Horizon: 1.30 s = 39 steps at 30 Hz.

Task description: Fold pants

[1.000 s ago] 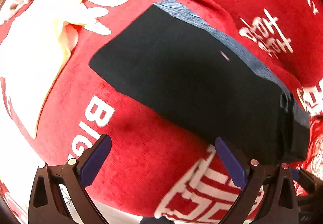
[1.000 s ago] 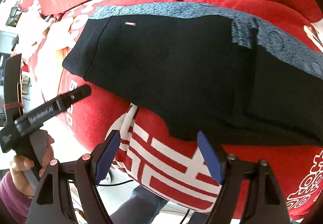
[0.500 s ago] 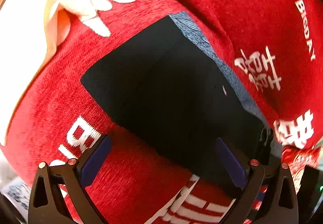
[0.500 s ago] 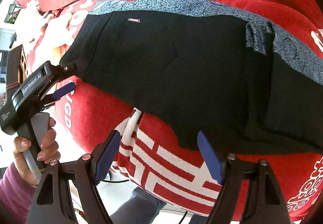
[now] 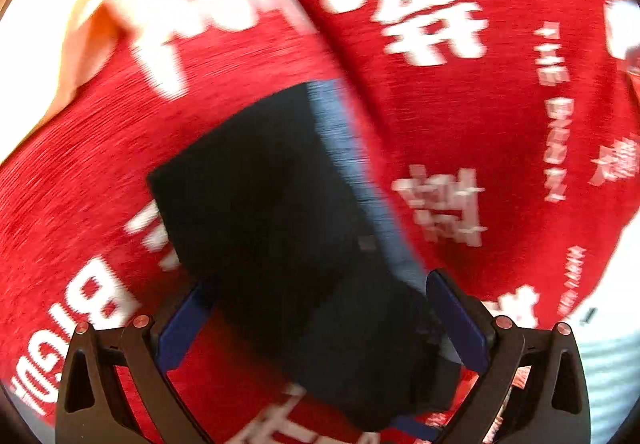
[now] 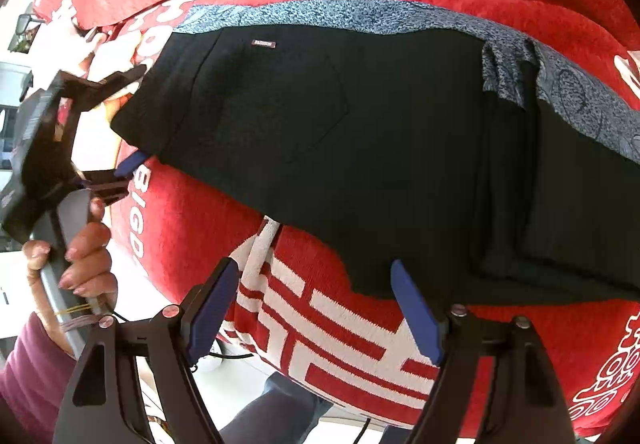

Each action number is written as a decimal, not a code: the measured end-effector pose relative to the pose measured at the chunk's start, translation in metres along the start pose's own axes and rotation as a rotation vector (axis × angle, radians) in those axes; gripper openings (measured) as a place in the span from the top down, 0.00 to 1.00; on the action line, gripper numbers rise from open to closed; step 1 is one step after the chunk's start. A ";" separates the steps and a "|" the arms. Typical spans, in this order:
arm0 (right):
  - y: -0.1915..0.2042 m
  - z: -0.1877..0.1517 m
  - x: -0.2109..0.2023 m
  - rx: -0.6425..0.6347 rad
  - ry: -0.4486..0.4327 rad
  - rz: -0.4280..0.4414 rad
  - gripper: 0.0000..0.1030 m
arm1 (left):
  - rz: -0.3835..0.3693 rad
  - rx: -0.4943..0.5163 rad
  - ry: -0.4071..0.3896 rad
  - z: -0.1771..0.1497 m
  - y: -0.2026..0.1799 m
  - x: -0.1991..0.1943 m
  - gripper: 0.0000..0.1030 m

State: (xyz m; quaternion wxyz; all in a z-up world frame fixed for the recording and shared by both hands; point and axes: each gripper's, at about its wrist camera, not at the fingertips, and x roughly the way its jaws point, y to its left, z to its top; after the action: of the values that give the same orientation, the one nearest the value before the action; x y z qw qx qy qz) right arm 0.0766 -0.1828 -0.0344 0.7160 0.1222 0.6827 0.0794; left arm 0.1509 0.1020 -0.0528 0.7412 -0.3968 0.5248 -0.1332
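The black pants with a blue-grey patterned side stripe [image 6: 360,148] lie spread across a red plush blanket printed with white characters [image 6: 192,220], one end already doubled over on the right. The left gripper [image 5: 320,324] has its blue-padded fingers [image 5: 456,320] spread wide on either side of the waistband corner, the cloth lying between them; the left wrist view is blurred, so I cannot tell whether the pads touch it. In the right wrist view the same gripper sits at the pants' left end, held in the person's hand [image 6: 80,256]. The right gripper [image 6: 312,308] hangs with jaws spread apart, just beside the near edge of the pants, over a white-and-red woven pattern [image 6: 320,328].
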 end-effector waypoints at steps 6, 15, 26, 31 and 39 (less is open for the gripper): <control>-0.004 0.004 -0.002 0.012 -0.012 -0.001 0.21 | 0.123 -0.005 0.087 0.007 0.009 0.030 0.00; -0.006 0.052 -0.036 -0.032 -0.100 -0.001 0.21 | 0.518 0.374 0.014 -0.016 -0.041 0.044 0.58; 0.085 0.158 -0.042 -0.223 0.010 0.190 0.20 | 0.708 0.841 -0.076 -0.062 -0.086 0.061 0.58; 0.162 0.179 -0.016 -0.431 0.130 0.174 0.19 | 0.742 0.925 -0.089 -0.071 -0.090 0.063 0.58; 0.237 0.179 0.056 -0.636 0.408 0.001 0.19 | 0.758 0.940 -0.097 -0.075 -0.093 0.063 0.58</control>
State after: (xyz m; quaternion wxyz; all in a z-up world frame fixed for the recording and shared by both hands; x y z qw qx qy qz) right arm 0.2707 0.0485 -0.0144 0.5672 -0.1243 0.7526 0.3104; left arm 0.1310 -0.0306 -0.0377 0.8562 0.1820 0.4799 -0.0594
